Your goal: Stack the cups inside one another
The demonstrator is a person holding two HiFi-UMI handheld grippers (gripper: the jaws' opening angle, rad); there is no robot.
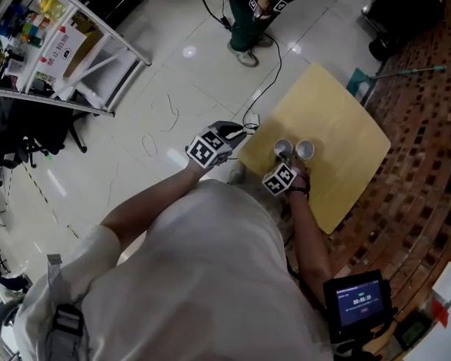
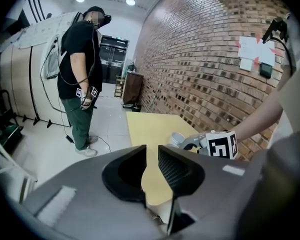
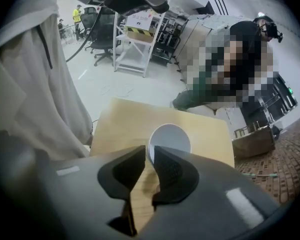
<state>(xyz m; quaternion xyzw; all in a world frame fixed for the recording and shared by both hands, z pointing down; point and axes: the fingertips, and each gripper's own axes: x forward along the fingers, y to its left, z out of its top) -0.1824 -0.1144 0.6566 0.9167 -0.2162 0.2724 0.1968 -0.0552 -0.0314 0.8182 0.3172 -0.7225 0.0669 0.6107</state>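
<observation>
Two white cups stand side by side on the small yellow table point(image 1: 338, 141): the left cup point(image 1: 283, 148) and the right cup point(image 1: 305, 150). My right gripper point(image 1: 284, 161) points steeply down at the left cup. In the right gripper view the jaws stand narrow astride that cup's point(image 3: 170, 136) near rim, one finger outside and one inside, so the right gripper point(image 3: 150, 154) is shut on the wall. My left gripper point(image 1: 237, 134) hovers off the table's left edge, its jaws a little apart with nothing between them. In the left gripper view point(image 2: 151, 159) only the table shows through the gap.
A person point(image 1: 249, 13) stands on the tiled floor beyond the table, with a cable point(image 1: 274, 74) trailing toward it. A shelving rack point(image 1: 60, 43) is at the far left. A brick wall point(image 2: 200, 59) runs along the table's right side. A small screen point(image 1: 358, 303) sits by my right arm.
</observation>
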